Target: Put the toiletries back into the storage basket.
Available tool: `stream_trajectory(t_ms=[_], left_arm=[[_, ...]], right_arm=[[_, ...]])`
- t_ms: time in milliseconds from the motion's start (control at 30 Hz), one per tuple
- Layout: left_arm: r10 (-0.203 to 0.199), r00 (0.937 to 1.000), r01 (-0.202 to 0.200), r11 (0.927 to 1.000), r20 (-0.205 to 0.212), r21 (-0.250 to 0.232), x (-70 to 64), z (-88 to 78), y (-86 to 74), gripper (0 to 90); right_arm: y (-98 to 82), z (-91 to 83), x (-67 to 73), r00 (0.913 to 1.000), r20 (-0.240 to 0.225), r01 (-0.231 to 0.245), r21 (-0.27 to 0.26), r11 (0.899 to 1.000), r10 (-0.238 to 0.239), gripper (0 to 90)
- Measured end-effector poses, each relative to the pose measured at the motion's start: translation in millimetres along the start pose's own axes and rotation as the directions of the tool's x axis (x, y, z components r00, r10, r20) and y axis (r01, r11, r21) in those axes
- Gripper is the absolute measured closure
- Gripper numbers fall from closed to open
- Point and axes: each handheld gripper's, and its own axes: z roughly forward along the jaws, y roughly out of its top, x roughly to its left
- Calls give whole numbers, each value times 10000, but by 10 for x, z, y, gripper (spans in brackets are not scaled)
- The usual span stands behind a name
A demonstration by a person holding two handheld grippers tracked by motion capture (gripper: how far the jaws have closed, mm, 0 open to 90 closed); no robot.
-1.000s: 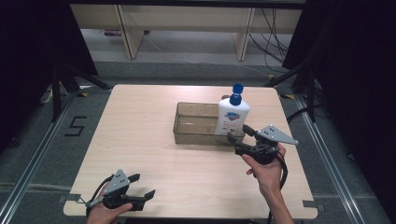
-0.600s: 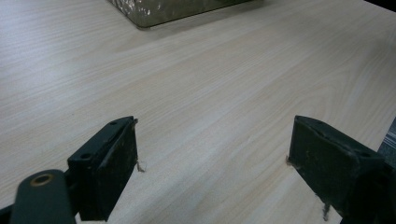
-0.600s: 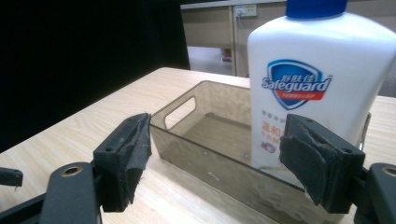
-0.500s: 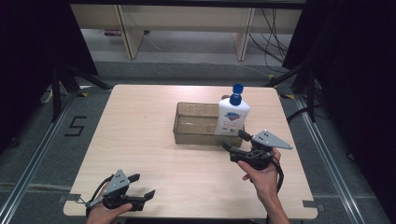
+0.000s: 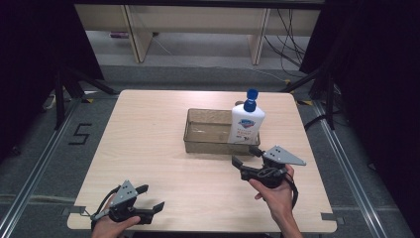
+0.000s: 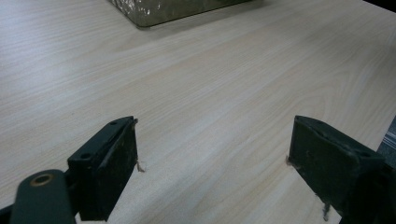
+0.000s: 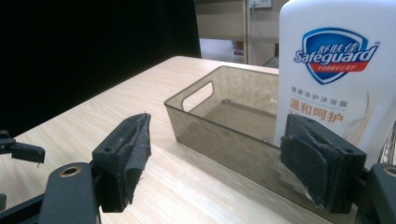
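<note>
Desk (image 5: 148, 148): pale wood grain, rounded corners, bare across its left half.
Floor (image 5: 39, 163): grey carpet around the desk.
Floor mark (image 5: 79, 134): black "5", left of the desk.
Floor rails (image 5: 346, 163): metal strips running along both sides of the desk.
Shelving (image 5: 198, 20): light wooden unit beyond the far edge, upright panels reaching the floor.
Cables (image 5: 289, 44): dark loops trailing on the floor near the shelving, at right.
Curtains (image 5: 29, 59): black, on both sides.

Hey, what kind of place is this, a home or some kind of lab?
Probably a lab or recording studio: a bare wooden table ringed by black curtains, floor rails, and trailing cables.
</note>
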Motion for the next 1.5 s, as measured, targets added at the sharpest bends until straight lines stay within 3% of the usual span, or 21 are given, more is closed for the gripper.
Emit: stream_trajectory(t_ms=[167, 233, 267, 300, 333, 567, 633, 800, 833, 900, 933, 967, 1033, 1233, 1300, 1333, 1367, 1467, 1500], left_arm=[[6, 10000, -6, 10000, -18, 35, 2, -3, -1, 149], [-29, 10000, 29, 10000, -3, -2, -3, -1, -1, 149], [-22, 10000, 22, 10000, 1, 4, -1, -1, -1, 149], [23, 10000, -23, 10000, -14, 46, 4, -4, -1, 149], [21, 10000, -21, 10000, -8, 43, 5, -3, -2, 149], [55, 9999, -54, 9999, -87, 117, -4, -15, 3, 149], [73, 9999, -72, 9999, -89, 110, -3, -14, 5, 149], [83, 9999, -82, 9999, -85, 111, -2, -14, 5, 149], [80, 9999, -79, 9999, -89, 107, -3, -15, 5, 149], [72, 9999, -71, 9999, -88, 117, -5, -15, 4, 149], [77, 9999, -76, 9999, -83, 117, -5, -14, 4, 149], [92, 9999, -91, 9999, -88, 107, -3, -14, 6, 149], [97, 9999, -96, 9999, -90, 114, -2, -15, 6, 149], [70, 9999, -69, 9999, -91, 117, -5, -13, 4, 149], [72, 9999, -71, 9999, -92, 118, -4, -13, 4, 149], [88, 9999, -87, 9999, -97, 115, -2, -14, 5, 149], [86, 9999, -85, 9999, -103, 113, -2, -14, 5, 149], [57, 10000, -57, 10000, 22, 43, 1, -4, 0, 149], [75, 10000, -75, 10000, 29, 33, 2, -3, 1, 149]], right_arm=[[-44, -6, 14, 9999, -75, 124, 77, 9999, -124, 244], [-71, 2, 31, 9999, -145, -75, 82, 9999, 76, 243], [-82, 7, 21, 9997, -252, 79, 28, 10000, -78, 242], [-94, 3, 49, 9990, -312, -305, 157, 9994, 310, 242], [-99, -1, 30, 9999, -140, 79, 215, 9997, -76, 240], [-172, 0, 58, 9994, -351, -25, 276, 9996, 35, 229], [-187, -6, 56, 9993, -347, 150, 238, 9996, -142, 227], [-234, -18, 92, 9990, -433, -122, 402, 9991, 139, 202], [-243, -9, 74, 9990, -405, 174, 280, 9995, -163, 195], [-262, -11, 87, 9988, -485, -74, 388, 9992, 93, 175], [-269, -9, 81, 9993, -350, 133, 326, 9994, -121, 173], [-277, -25, 107, 9990, -367, -222, 511, 9984, 241, 173], [-287, -27, 81, 9993, -364, 104, 372, 9993, -90, 173], [-333, -59, 110, 9988, -363, -316, 588, 9978, 337, 166], [-346, -60, 88, 9991, -404, -69, 543, 9985, 91, 166], [-358, -67, 116, 9980, -425, -450, 583, 9973, 475, 166], [-362, -64, 88, 9989, -460, -90, 510, 9987, 113, 166], [-386, -69, 81, 9993, -380, -25, 554, 9985, 46, 166], [-400, -73, 109, 9979, -460, -426, 621, 9972, 455, 166]])
